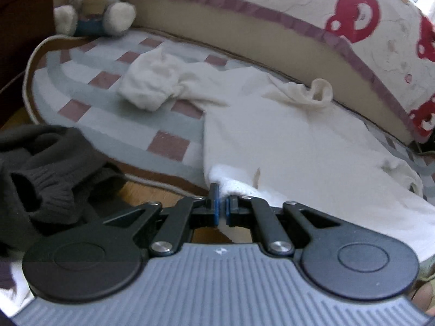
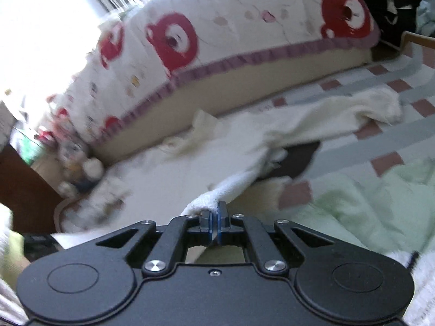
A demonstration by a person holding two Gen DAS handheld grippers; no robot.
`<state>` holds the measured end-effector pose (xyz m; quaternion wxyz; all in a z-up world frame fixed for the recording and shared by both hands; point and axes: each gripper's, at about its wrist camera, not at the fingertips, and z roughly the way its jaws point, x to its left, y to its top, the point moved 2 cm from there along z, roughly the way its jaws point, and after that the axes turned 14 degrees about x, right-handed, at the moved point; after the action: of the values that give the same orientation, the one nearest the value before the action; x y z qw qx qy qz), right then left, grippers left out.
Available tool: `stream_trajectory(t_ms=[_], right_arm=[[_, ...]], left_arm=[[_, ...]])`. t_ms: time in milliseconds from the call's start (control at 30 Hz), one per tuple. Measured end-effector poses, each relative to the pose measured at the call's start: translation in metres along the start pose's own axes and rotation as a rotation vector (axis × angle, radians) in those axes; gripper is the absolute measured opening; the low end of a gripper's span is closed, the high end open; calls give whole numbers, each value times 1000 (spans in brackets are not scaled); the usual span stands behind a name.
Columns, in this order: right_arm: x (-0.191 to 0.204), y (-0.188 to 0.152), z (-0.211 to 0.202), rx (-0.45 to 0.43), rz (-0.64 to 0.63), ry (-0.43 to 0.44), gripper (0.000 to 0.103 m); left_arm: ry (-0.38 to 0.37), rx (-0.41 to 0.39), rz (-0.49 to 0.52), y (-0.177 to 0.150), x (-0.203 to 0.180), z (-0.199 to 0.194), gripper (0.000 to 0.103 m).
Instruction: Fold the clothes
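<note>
A cream-white garment (image 1: 285,135) lies on a grey-and-pink checked sheet (image 1: 89,108) beside a red-bear-printed quilt (image 1: 312,8).

The left gripper (image 1: 222,199) is built of black linkage arms pinned by silver screws, and blue pads line the fingers. Behind the jaws a grey ribbed housing (a small white mark is stamped at its centre) is flanked by two black discs. The right gripper (image 2: 214,216) is all black behind blue-edged fingers.

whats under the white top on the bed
The white top lies on a checked cover of grey bands and dusky pink squares, which shows around it. In the right wrist view a dark shape peeks from under its lifted edge. What that is stays hidden.
</note>
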<state>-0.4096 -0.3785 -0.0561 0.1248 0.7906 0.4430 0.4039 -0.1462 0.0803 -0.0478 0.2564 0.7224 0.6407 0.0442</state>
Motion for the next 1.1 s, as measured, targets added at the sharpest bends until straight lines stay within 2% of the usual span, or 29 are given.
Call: stream_trajectory(t_ms=[200,267,467,567,667,800,933,1000,1033,1067,1100], right_arm=[[4,13,-26,-63,9,74,3],[11,8,-38,-100,-18,40,3],[13,-8,-55,-150,0,65,3],[15,-20,-60,-123,-9,61,3],[11,-39,-58,-69,-7,46,3],[-12,-62,-41,61,81,1,3],[-5,-44,-41,107,-27,-63,4],[-1,-34,-42,129,-83,-96,12],[1,-29,-42,140,-112,-112,13],[3,-24,-42,151,-140,-128,26],[5,-19,-42,162,-168,-144,33]], left_arm=[[-39,-9,-43,0,7,-17,4],[-65,-23,-56,-4,10,-25,4],[-88,-23,-101,-14,16,-37,4],[-67,-3,-99,-22,18,-45,4],[9,76,-113,-35,24,-35,4],[32,223,-169,-56,38,6,5],[103,383,-186,-66,39,38,9],[134,434,-173,-64,36,41,9],[127,407,-150,-55,30,34,13],[120,381,-128,-46,24,27,15],[113,354,-105,-37,19,20,16]])
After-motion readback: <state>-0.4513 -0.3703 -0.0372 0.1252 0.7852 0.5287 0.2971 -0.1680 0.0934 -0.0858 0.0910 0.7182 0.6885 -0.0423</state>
